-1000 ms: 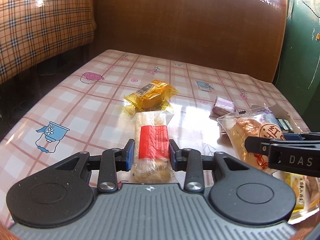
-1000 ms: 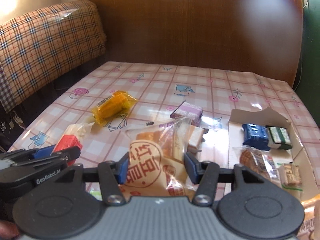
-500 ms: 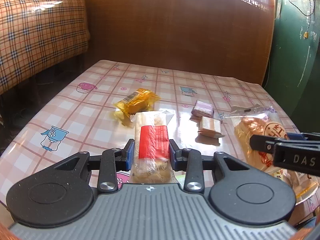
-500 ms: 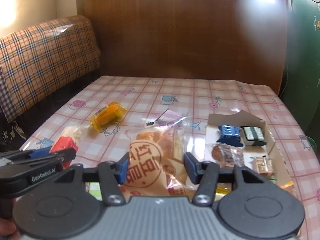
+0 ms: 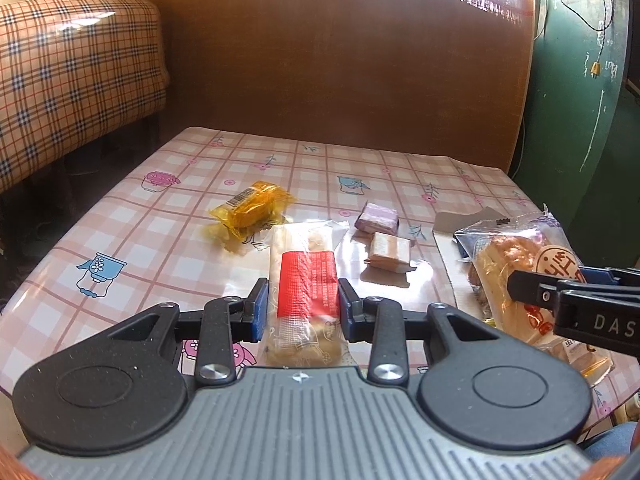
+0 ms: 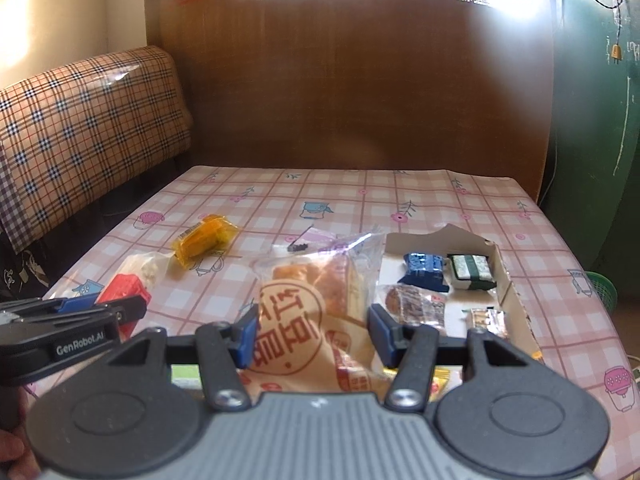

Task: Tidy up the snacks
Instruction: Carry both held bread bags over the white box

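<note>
Two snack packets, one clamped in each gripper

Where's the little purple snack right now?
In the left wrist view, the purple snack lies on the table, just behind a tan packet and to the right of the yellow packet, with the box further right.

Red-labelled clear pastry pack (image 5: 306, 288) and stamped bread bag (image 6: 316, 320) held aloft, open box (image 6: 508, 292) holding snacks
</note>
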